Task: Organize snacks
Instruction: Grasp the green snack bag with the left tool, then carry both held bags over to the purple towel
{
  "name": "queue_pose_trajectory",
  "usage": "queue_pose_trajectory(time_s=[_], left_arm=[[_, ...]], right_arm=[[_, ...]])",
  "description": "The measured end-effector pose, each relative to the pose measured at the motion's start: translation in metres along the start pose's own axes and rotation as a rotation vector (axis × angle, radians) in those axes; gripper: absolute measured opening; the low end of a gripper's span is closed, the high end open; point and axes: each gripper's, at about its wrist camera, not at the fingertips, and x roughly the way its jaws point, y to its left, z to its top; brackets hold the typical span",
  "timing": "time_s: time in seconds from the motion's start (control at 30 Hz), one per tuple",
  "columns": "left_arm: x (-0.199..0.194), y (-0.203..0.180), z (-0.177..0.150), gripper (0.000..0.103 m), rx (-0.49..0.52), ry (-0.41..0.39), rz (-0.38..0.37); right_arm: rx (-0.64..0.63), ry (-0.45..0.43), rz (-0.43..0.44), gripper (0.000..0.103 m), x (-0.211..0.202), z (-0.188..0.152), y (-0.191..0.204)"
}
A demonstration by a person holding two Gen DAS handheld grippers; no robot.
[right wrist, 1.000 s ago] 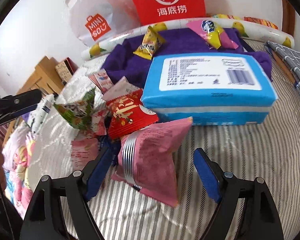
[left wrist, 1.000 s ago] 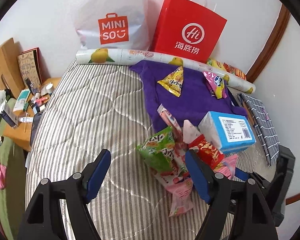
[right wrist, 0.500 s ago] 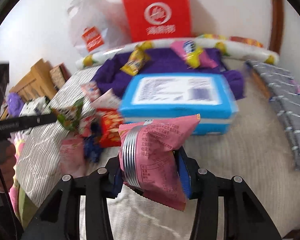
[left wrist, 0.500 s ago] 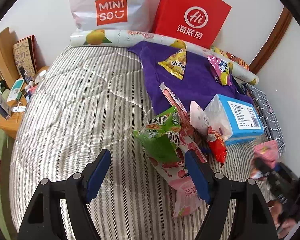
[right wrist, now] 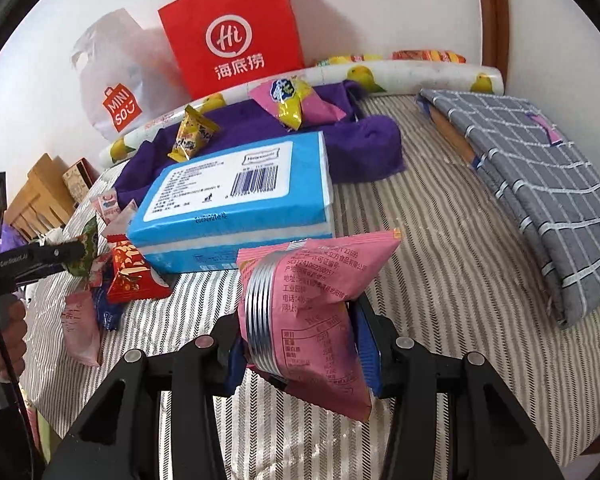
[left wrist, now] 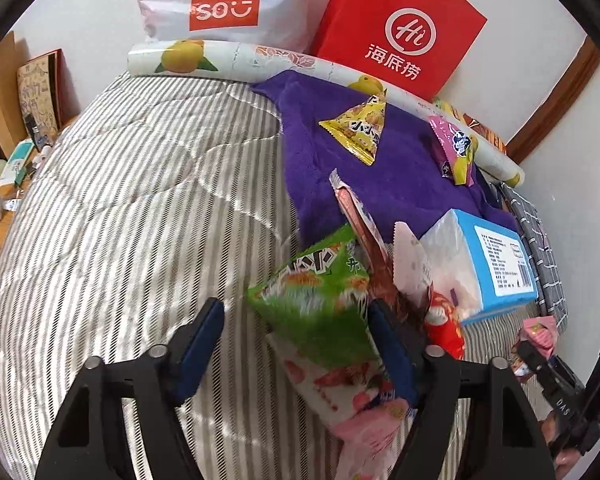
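Note:
My right gripper (right wrist: 300,350) is shut on a pink snack packet (right wrist: 308,312) and holds it above the striped bed (right wrist: 440,248). My left gripper (left wrist: 296,344) is open around a green snack bag (left wrist: 316,300), its right finger close against the bag's side. Under it lies a pale pink strawberry packet (left wrist: 340,396). A red packet (left wrist: 446,330) and a white packet (left wrist: 410,264) lean by a blue tissue pack (left wrist: 496,264). A yellow packet (left wrist: 360,128) and a pink-yellow packet (left wrist: 454,148) lie on a purple towel (left wrist: 380,176).
A red paper bag (left wrist: 400,28) and a white Miniso bag (left wrist: 220,0) stand against the wall behind a rolled lemon-print sheet (left wrist: 228,56). A folded grey checked cloth (right wrist: 540,184) lies at the bed's right. A wooden side table (left wrist: 4,168) with small items stands left.
My right gripper closed on the pink packet and lifted it away from the pile. My left gripper moved forward to straddle the green bag.

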Motion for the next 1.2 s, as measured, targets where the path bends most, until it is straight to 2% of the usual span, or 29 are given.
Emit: queue_pose_trajectory(time_s=[0.07, 0.23, 0.57, 0.7, 1.2], left_arm=[[0.004, -0.003, 0.001, 0.057, 0.005, 0.006, -0.019], [0.005, -0.007, 0.002, 0.051, 0.010, 0.000, -0.011], [-0.035, -0.006, -0.006, 0.049, 0.013, -0.049, -0.045], [-0.059, -0.011, -0.013, 0.049, 0.028, -0.091, -0.048], [-0.118, -0.031, -0.033, 0.049, 0.039, -0.174, -0.116]], right_arm=[[0.000, 0.008, 0.003, 0.046, 0.005, 0.000, 0.000], [0.001, 0.030, -0.005, 0.046, 0.014, -0.001, -0.001], [0.000, -0.026, -0.001, 0.045, -0.011, 0.003, 0.001], [-0.009, -0.051, 0.005, 0.045, -0.027, 0.002, 0.007], [-0.038, -0.096, 0.001, 0.045, -0.085, 0.001, 0.027]])
